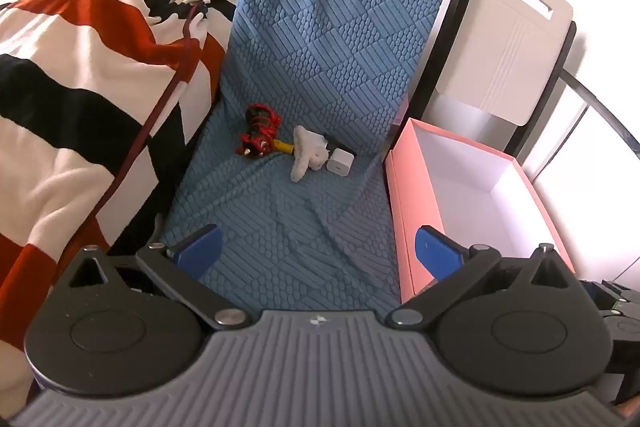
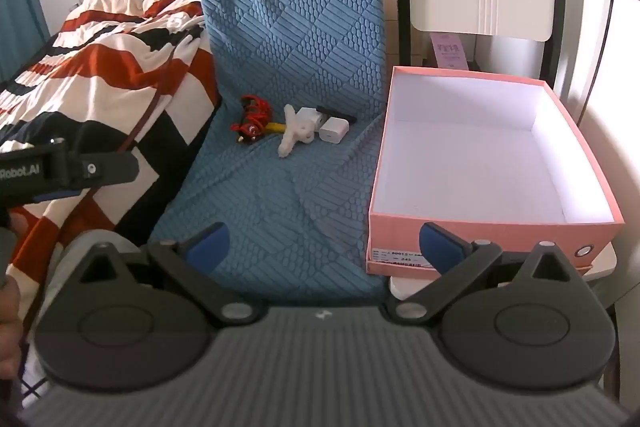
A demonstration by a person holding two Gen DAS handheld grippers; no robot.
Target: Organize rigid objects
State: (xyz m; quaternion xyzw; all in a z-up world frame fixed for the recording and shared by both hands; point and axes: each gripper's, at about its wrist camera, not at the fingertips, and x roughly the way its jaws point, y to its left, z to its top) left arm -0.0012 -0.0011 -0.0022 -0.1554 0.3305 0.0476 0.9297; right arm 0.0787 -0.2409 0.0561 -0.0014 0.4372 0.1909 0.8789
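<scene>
Small objects lie at the back of a blue-covered chair seat (image 1: 288,227): a red toy (image 1: 258,137), a white toy figure (image 1: 308,153), a white charger cube (image 1: 340,159) and a dark flat item (image 1: 340,145) behind it. They also show in the right wrist view: red toy (image 2: 252,125), white figure (image 2: 296,133), charger cube (image 2: 333,129). A pink open box (image 1: 404,195) with a white empty inside stands to the right, also in the right wrist view (image 2: 480,231). My left gripper (image 1: 318,247) is open, well short of the objects. My right gripper (image 2: 324,243) is open and empty.
A bed with a red, white and black striped blanket (image 1: 80,67) is on the left. A white folding chair back (image 1: 504,39) with a black frame stands behind the box. The left gripper's body (image 2: 68,167) shows at the left of the right wrist view.
</scene>
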